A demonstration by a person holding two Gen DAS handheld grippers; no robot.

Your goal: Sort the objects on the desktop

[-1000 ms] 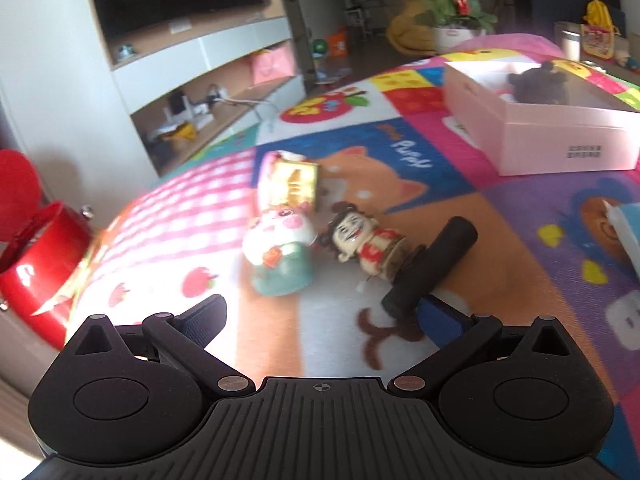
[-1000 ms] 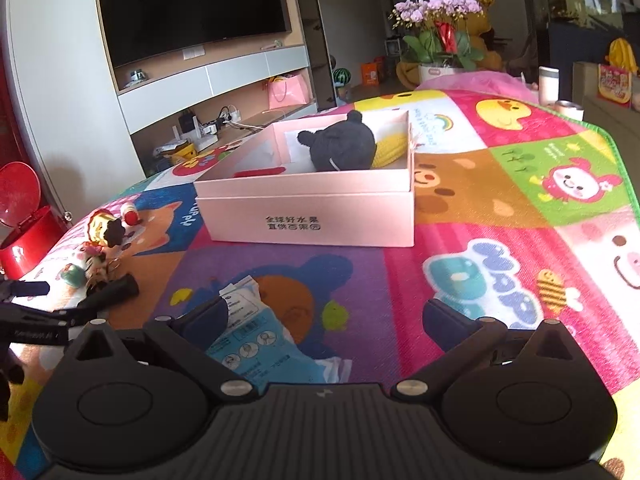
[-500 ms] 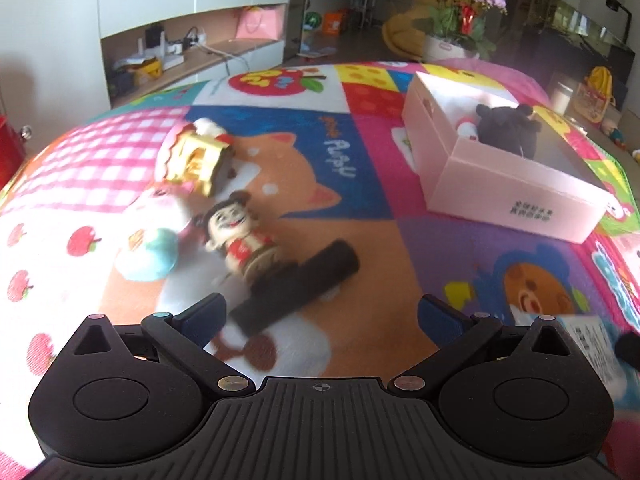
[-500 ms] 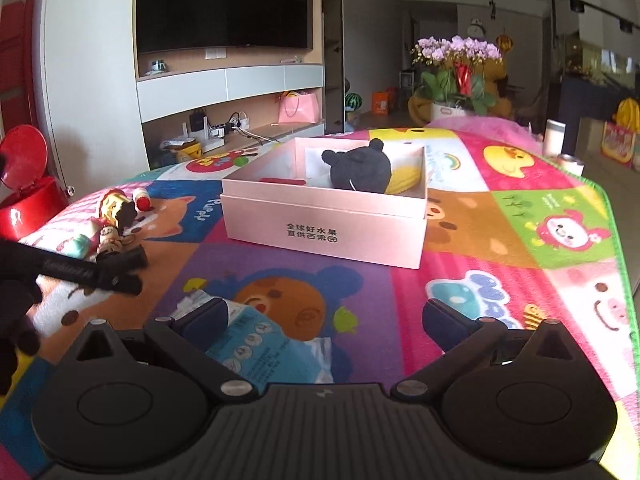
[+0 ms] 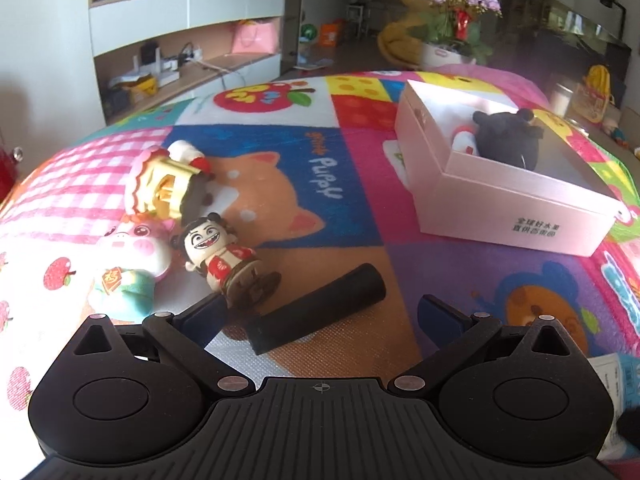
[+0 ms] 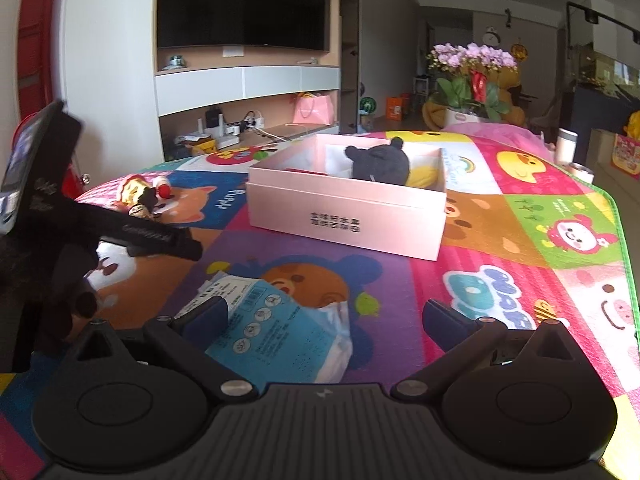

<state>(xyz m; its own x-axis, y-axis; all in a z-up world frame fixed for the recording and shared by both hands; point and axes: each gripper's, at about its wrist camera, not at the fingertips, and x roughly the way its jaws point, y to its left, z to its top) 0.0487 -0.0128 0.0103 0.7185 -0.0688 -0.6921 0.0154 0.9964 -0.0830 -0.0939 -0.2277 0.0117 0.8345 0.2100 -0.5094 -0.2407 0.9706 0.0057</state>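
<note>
My left gripper [image 5: 320, 316] is open low over the mat, and a black cylinder [image 5: 320, 310] lies slantwise between its fingers. Just left of it lie a grinning doll figure [image 5: 220, 256], a pink pig toy [image 5: 128, 256] and a gold-and-pink toy [image 5: 168, 184]. A pink box [image 5: 520, 204] at the right holds a black plush [image 5: 508, 140]. My right gripper [image 6: 326, 316] is open above a blue tissue packet [image 6: 272, 324], which lies under its left finger. The same pink box [image 6: 348, 220] with the plush [image 6: 380, 160] sits straight ahead.
A colourful cartoon play mat [image 6: 520, 220] covers the table. The left tool's black frame [image 6: 120, 232] reaches in from the left of the right wrist view. A flower pot [image 6: 468, 80] and a TV shelf [image 6: 248, 80] stand beyond the table. A white cup [image 6: 566, 146] stands near the far right edge.
The left gripper has swung right and come down, so the black cylinder now lies between its fingers. The right gripper has tilted up, and the left tool has come into its view.
</note>
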